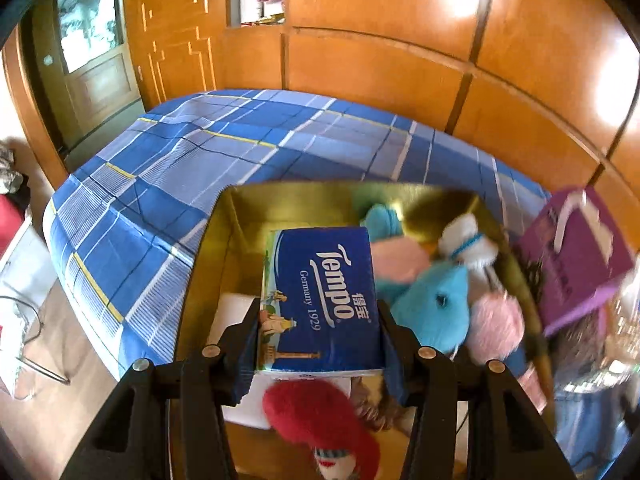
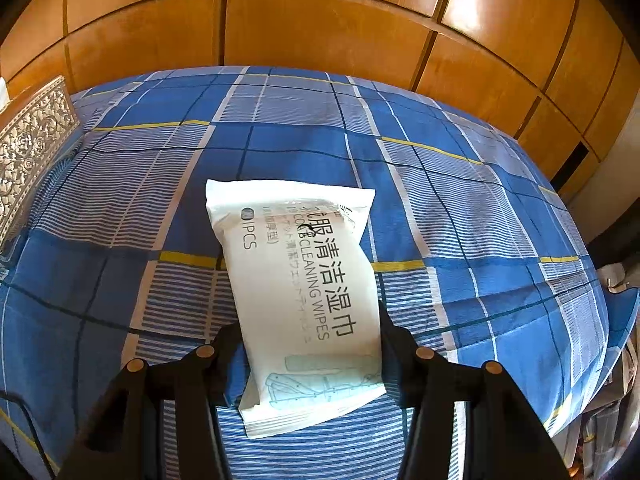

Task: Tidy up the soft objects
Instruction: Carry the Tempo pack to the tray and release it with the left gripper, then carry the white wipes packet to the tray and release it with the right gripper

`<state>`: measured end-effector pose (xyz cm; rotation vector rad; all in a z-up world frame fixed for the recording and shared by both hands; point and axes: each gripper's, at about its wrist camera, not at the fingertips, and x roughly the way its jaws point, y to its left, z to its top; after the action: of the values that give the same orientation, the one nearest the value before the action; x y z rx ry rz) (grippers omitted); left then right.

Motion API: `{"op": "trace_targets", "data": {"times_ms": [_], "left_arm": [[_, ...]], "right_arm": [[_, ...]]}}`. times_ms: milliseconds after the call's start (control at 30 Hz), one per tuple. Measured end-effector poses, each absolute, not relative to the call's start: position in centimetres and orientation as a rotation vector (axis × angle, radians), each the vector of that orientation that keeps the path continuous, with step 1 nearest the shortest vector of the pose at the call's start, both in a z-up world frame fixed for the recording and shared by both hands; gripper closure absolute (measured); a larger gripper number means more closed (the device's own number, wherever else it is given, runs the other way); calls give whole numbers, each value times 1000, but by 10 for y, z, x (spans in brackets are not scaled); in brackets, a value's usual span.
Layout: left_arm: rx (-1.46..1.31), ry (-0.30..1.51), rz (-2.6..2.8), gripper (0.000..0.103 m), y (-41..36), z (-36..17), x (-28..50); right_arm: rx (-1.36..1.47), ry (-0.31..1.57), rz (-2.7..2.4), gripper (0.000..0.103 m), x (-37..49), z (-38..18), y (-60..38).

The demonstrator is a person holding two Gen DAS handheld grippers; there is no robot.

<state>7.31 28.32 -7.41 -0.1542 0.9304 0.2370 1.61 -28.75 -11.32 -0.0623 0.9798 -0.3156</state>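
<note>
The working surface is a bed (image 2: 440, 208) under a blue plaid sheet with white and yellow lines, backed by a wall of glossy orange wood panels (image 2: 320, 24). My left view alone takes in the room's door side: a panelled wooden door (image 1: 100, 80) with a glass pane, bare floor to the left, and a gold cardboard box (image 1: 240, 216) standing on the sheet. In that box lie a blue plush fish (image 1: 436, 304), pink and white soft toys beside it, and a red woolly item (image 1: 320, 412) at the near end. My left gripper (image 1: 318, 320) pinches a blue Tempo tissue pack (image 1: 324, 300) by its two sides, held over the box. A purple box (image 1: 580, 264) sits blurred at right. My right view alone shows a patterned silver panel (image 2: 32, 152) at the left edge, and my right gripper (image 2: 312, 332) clamping a white wet-wipes pack (image 2: 304, 280), whose far end lies over the sheet.
</note>
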Motion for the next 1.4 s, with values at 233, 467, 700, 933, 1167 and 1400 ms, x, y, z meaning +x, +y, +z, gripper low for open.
{"op": "trace_targets", "data": {"times_ms": [233,467,700,933,1167,1400], "left_arm": [[-109,941,232,50,270,-98,76],[-111,910,245,43,268,-98,78],[-100,855,271,38,265,-88,63],[-93,791,280,34,262,-69,44],[-97,759,254,33,252,-55,27],[-115,747,233,33,242,-44,14]], "right_arm": [[-89,989,-333,51,18,-113,-283],[-117,996,-354,52,19,-113,-280],[-115,996,-370,52,20,-113,-279],[-77,996,-385,52,20,-113,-281],[-41,1010,-387,52,26,-111,-283],[-9,1025,-384,52,35,-110,-286]]}}
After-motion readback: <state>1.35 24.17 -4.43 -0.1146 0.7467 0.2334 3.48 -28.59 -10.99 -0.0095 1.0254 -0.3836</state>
